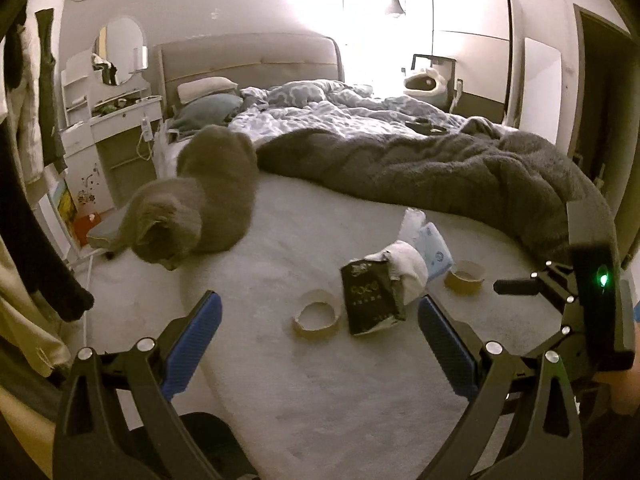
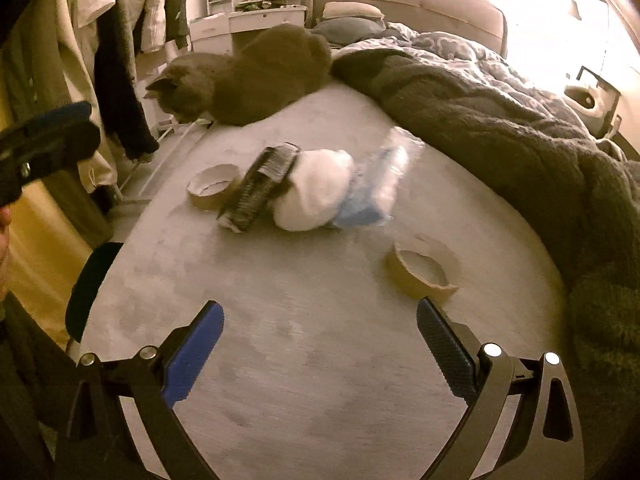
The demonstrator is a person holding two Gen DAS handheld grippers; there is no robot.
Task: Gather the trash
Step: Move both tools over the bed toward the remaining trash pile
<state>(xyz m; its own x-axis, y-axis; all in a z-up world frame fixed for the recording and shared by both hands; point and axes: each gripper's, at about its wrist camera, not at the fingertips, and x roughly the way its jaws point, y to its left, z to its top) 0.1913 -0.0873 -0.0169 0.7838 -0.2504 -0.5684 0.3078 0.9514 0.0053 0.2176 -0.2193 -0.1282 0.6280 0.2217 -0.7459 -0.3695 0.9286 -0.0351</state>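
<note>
Trash lies on the pale bed sheet (image 1: 304,380). In the left wrist view a black torn wrapper (image 1: 370,300) stands beside a white crumpled wad (image 1: 406,268), with a blue-white plastic packet (image 1: 430,246) behind. One cardboard tape ring (image 1: 316,314) lies left of the wrapper, another tape ring (image 1: 464,276) to the right. My left gripper (image 1: 320,320) is open just short of the first ring. In the right wrist view the black wrapper (image 2: 258,186), white wad (image 2: 314,190), plastic packet (image 2: 380,184) and both rings (image 2: 214,186) (image 2: 424,270) lie ahead of my open right gripper (image 2: 320,328).
A grey cat (image 1: 200,196) (image 2: 248,76) sits at the bed's left edge, head over the side. A dark fleece blanket (image 1: 440,168) (image 2: 500,120) heaps across the bed behind and right of the trash. Clothes (image 2: 100,40) hang left. A dressing table (image 1: 112,120) stands by the headboard.
</note>
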